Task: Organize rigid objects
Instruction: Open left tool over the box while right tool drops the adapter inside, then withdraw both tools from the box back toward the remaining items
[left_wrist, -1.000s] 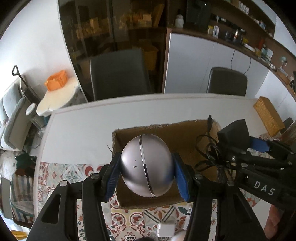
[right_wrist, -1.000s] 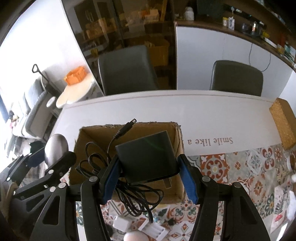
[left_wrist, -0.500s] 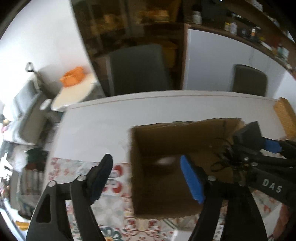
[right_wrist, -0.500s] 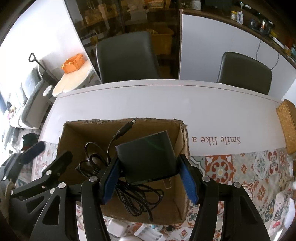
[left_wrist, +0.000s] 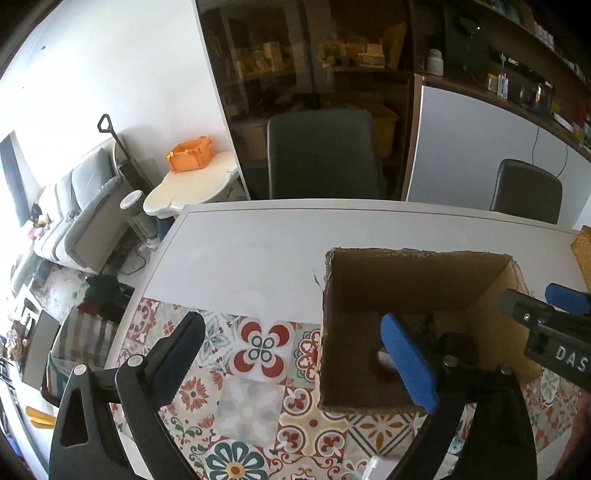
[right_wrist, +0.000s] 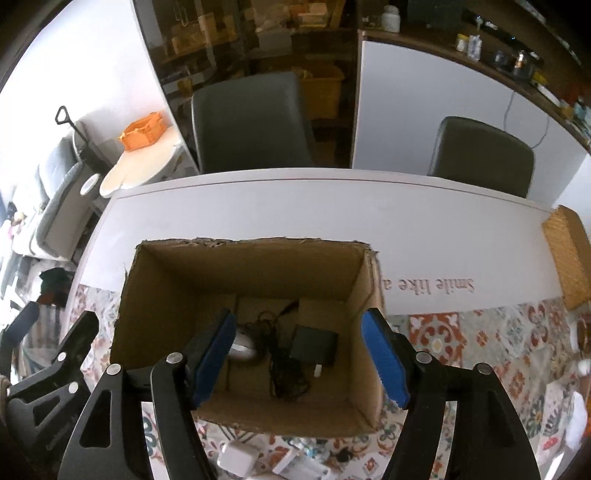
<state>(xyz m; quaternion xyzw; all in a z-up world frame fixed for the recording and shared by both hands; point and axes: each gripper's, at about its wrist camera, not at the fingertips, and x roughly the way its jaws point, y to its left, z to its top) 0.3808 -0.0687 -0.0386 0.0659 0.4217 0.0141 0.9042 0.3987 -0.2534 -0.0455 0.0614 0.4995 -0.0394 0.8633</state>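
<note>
Both tongs hang over an open cardboard box (right_wrist: 243, 273) on a white table (right_wrist: 258, 206) partly covered by a patterned tile mat (left_wrist: 258, 373). The right tongs (right_wrist: 299, 354) point down into the box, jaws released and just opened wider, with nothing between them. Directly below their tips, on the box floor, lie a black power adapter (right_wrist: 314, 345) and its tangled cable (right_wrist: 280, 369), with a silver ball (right_wrist: 242, 345) just behind the left blue pad. The left tongs (left_wrist: 291, 354) sit beside the box's left wall, jaws also freshly spread wide and empty; one pad reaches over the box, the other over the mat. So two items appear packed. More remains: small white chargers (right_wrist: 236, 459) and other bits lie on the mat beneath the right tongs, outside the box's near wall.
</note>
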